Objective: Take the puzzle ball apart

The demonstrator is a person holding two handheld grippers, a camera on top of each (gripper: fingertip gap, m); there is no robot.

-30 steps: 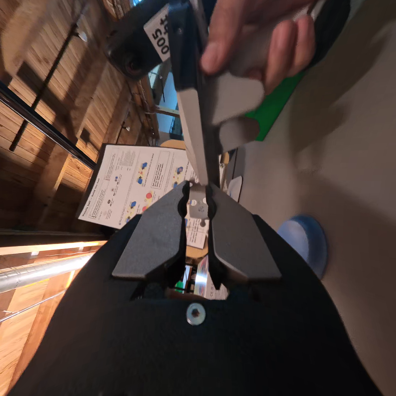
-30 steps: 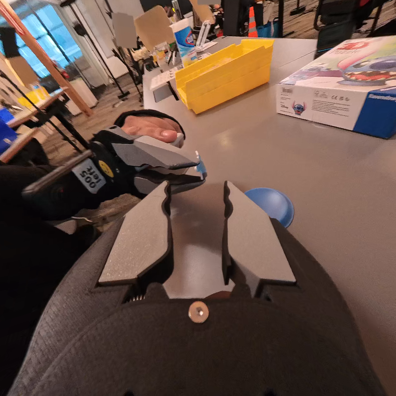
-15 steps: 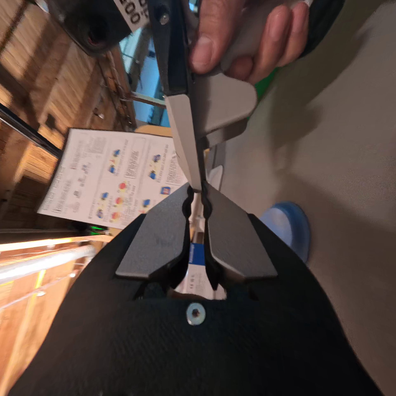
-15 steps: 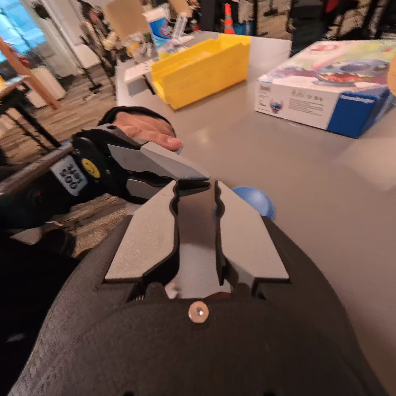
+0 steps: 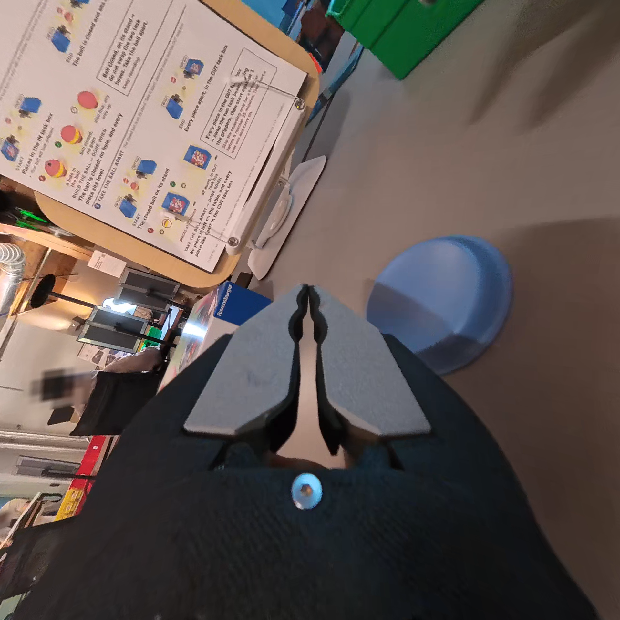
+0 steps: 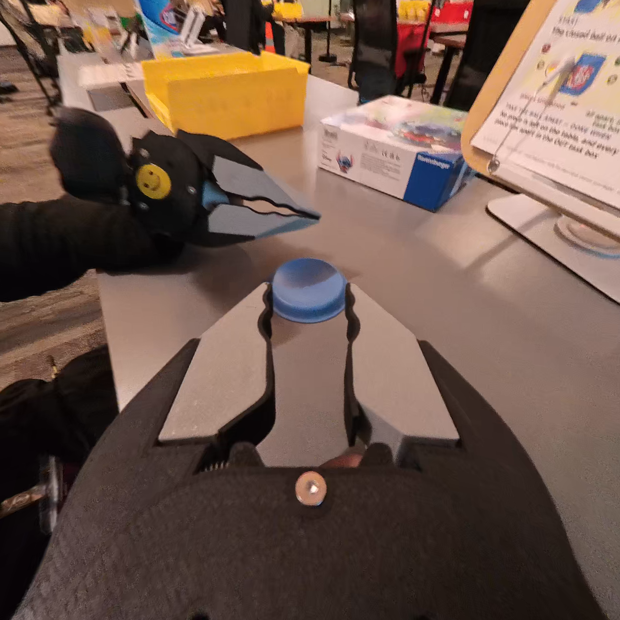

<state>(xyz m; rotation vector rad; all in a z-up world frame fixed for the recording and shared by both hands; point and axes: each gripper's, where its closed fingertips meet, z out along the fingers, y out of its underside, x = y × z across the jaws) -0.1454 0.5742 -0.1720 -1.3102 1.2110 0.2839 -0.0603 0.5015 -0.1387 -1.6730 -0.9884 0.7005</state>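
My left gripper (image 5: 307, 288) is shut, its fingertips meet and nothing shows between them. It also shows in the right wrist view (image 6: 310, 216), shut, held above the grey table (image 6: 453, 318) at the left. A round blue stand (image 5: 443, 302) sits on the table just right of it. My right gripper (image 6: 308, 287) is open. The blue stand (image 6: 307, 302) appears between its fingertips but lies beyond them. The pads do not press on it, and the left wrist view shows no fingers around the stand.
A puzzle box (image 6: 392, 161) lies behind the stand, and also shows in the left wrist view (image 5: 235, 305). A yellow bin (image 6: 224, 94) stands farther back. An instruction sheet on a board with a white foot (image 6: 553, 110) stands at the right. A green bin (image 5: 396, 30) is at the far edge.
A second ago a small flat piece stood between my left fingertips, with the right gripper's finger at it. Now my left pads are together, no piece shows, and the two grippers have moved apart.
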